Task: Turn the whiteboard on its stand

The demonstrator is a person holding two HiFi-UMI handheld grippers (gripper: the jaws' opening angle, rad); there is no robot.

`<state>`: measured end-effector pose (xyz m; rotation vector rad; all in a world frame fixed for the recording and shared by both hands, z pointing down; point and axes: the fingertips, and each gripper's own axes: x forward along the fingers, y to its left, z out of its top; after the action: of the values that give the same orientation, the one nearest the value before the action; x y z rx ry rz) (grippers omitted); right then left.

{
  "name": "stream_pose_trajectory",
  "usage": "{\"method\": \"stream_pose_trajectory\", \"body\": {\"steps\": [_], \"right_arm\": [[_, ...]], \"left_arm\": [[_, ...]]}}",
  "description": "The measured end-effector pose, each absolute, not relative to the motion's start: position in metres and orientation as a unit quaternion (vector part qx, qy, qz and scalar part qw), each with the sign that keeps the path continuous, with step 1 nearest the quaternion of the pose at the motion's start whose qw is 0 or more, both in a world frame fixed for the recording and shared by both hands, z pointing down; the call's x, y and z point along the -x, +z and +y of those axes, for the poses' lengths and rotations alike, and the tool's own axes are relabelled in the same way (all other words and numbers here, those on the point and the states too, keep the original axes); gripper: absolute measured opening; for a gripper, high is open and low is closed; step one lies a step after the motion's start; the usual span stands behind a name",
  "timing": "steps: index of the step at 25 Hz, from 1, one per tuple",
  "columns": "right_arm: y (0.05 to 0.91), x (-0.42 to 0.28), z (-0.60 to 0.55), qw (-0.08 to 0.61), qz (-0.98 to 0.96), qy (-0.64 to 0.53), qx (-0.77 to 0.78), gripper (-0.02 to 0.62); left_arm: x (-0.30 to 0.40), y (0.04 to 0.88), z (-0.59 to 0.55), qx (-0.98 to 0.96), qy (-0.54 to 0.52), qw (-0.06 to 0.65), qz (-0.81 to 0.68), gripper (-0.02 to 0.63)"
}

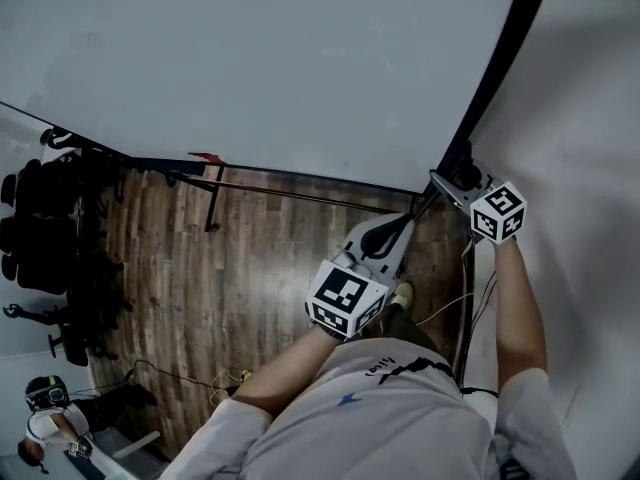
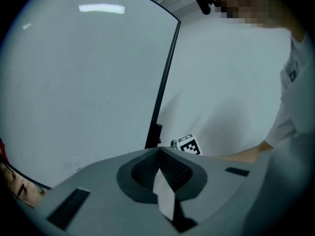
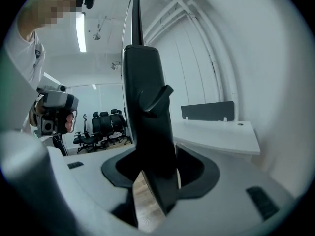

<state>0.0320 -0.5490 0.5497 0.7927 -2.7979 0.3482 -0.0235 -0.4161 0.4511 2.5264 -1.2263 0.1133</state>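
The whiteboard (image 1: 300, 68) fills the top of the head view, and its black side frame (image 1: 500, 58) runs down toward my right gripper (image 1: 455, 163). In the right gripper view the jaws (image 3: 155, 154) are shut on that black frame (image 3: 147, 107), where a small lever sticks out. My left gripper (image 1: 405, 218) hangs lower and a little to the left, close to the same edge and holding nothing. In the left gripper view its fingertips (image 2: 158, 150) meet, the board face (image 2: 88, 82) lies to the left, and the frame (image 2: 165, 82) stands ahead.
Below the board lies a wood floor (image 1: 250, 268) crossed by the stand's black bar (image 1: 290, 193). Black office chairs (image 1: 40, 218) crowd the left edge. Cables (image 1: 460, 308) trail by my feet. A white wall stands on the right, and a desk (image 3: 216, 132) lies beyond the frame.
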Motion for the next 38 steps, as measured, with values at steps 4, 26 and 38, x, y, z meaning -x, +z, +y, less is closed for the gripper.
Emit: {"method": "stream_pose_trajectory", "body": {"steps": [4,26,38], "right_arm": [[0.542,-0.034,-0.525,0.107,-0.943,0.120,-0.292,0.199],[0.537,-0.037,-0.345,0.134,-0.927,0.112,-0.333,0.195],[0.541,-0.100,-0.292,0.152,-0.937,0.092,-0.300,0.193]], "left_arm": [[0.043,0.442,-0.375,-0.889,0.027,0.162,-0.426,0.012],[0.053,0.438,-0.231,-0.910,0.022,0.172,-0.376,0.012],[-0.036,0.445,-0.176,-0.910,0.036,0.175,-0.374,0.012]]}}
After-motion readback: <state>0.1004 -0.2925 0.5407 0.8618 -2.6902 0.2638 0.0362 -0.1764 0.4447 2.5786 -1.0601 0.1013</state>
